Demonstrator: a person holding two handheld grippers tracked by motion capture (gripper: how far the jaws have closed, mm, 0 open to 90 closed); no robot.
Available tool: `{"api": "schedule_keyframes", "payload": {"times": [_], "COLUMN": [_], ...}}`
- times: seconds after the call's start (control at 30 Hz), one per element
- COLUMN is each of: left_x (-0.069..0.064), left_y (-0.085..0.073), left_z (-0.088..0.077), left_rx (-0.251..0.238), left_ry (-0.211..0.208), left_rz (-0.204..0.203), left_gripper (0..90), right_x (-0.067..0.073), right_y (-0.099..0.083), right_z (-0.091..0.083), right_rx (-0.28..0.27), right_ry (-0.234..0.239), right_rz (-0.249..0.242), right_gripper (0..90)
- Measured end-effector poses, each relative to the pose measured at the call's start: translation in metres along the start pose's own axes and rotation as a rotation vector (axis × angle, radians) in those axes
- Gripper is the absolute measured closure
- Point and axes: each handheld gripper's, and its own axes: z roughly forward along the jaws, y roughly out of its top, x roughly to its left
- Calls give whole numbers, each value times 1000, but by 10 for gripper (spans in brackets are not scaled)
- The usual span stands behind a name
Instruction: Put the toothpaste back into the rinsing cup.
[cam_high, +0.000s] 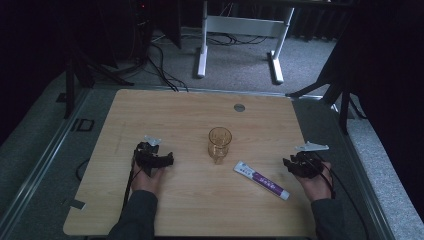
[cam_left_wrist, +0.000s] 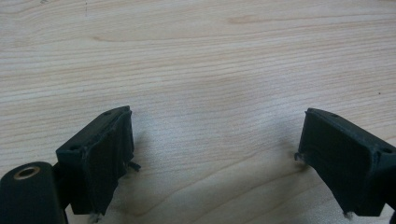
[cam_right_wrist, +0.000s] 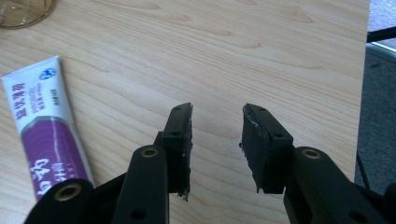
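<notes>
A white and purple toothpaste tube lies on the wooden table, right of centre. An amber glass cup stands upright in the middle. My left gripper rests low at the table's left; its jaws stand wide apart over bare wood, midpoint. My right gripper sits at the table's right, just right of the tube. Its jaws are parted with a narrow gap and nothing between them. In the right gripper view the tube lies to the left of the jaws and the cup's base is at the top left.
A small grey round cap is set in the table near its far edge. Beyond the table stand a white desk frame, black stands and cables on the grey floor. The table's right edge runs close to my right gripper.
</notes>
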Motion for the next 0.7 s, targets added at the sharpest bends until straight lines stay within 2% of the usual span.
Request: {"api": "schedule_keyframes", "payload": {"times": [0.2, 0.4, 0.47, 0.7], "left_x": [0, 0, 0, 0], "left_y": [0, 0, 0, 0], "left_z": [0, 0, 0, 0], "left_rx": [0, 0, 0, 0], "left_ry": [0, 0, 0, 0], "left_rz": [0, 0, 0, 0], "left_gripper": [104, 104, 104, 104], "right_x": [1, 1, 3, 6], "right_y": [7, 11, 13, 16], "right_z": [-8, -10, -10, -8], "right_rx": [-3, 8, 25, 51], "right_ry": [44, 44, 49, 57], "right_rz": [-2, -22, -49, -82], "right_gripper": [627, 637, 648, 657]}}
